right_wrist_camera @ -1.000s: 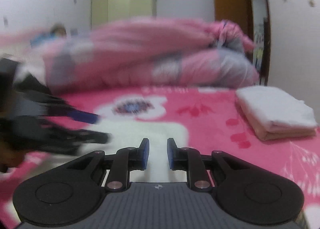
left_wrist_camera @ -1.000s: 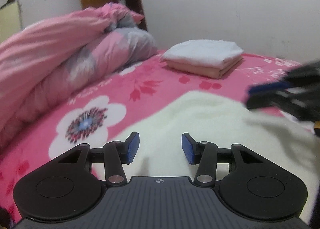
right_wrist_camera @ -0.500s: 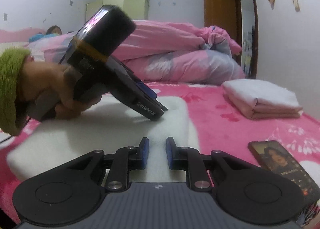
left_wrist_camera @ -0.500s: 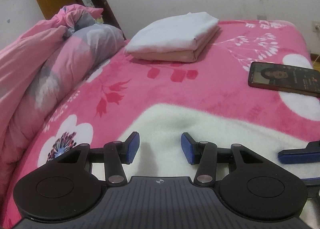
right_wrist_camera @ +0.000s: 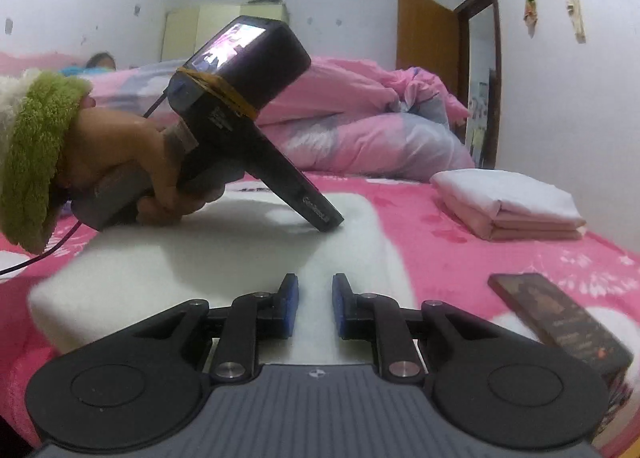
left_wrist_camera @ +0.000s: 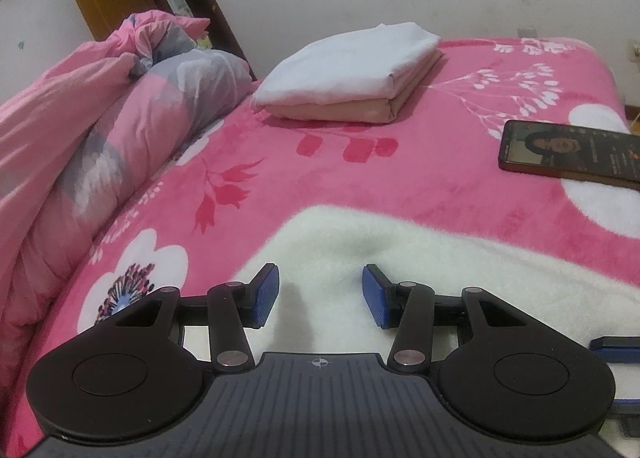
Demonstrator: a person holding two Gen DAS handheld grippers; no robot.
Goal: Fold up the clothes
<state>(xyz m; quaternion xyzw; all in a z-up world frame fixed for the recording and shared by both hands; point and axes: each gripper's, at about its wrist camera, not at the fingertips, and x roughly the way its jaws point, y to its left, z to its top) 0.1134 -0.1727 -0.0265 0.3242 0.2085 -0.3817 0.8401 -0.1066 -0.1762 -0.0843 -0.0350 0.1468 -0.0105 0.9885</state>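
A thick, fluffy cream-white garment (left_wrist_camera: 420,258) lies spread on the near part of the bed, on top of a pink blanket (left_wrist_camera: 420,186) printed with flowers. Its pile looks soft and fleecy, its far edge is rounded, and in the right wrist view it sits as a plump, flattish slab (right_wrist_camera: 224,258) with a blunt near-left corner. What kind of garment it is I can't make out from here.

The left gripper (left_wrist_camera: 320,292) hangs over the cloth with its blue pads well apart and nothing between them. From the side, its tip (right_wrist_camera: 330,224) seems to press into the fleece near the far edge, held in a hand (right_wrist_camera: 132,178) with a green fuzzy cuff (right_wrist_camera: 34,162). The right gripper (right_wrist_camera: 316,306) is low over the near edge, its jaws narrow but with a gap, gripping nothing.

Further back sits a folded stack (left_wrist_camera: 352,74), white over peach. A phone (left_wrist_camera: 568,154) lies to the right, a bunched pink duvet (left_wrist_camera: 80,130) to the left.
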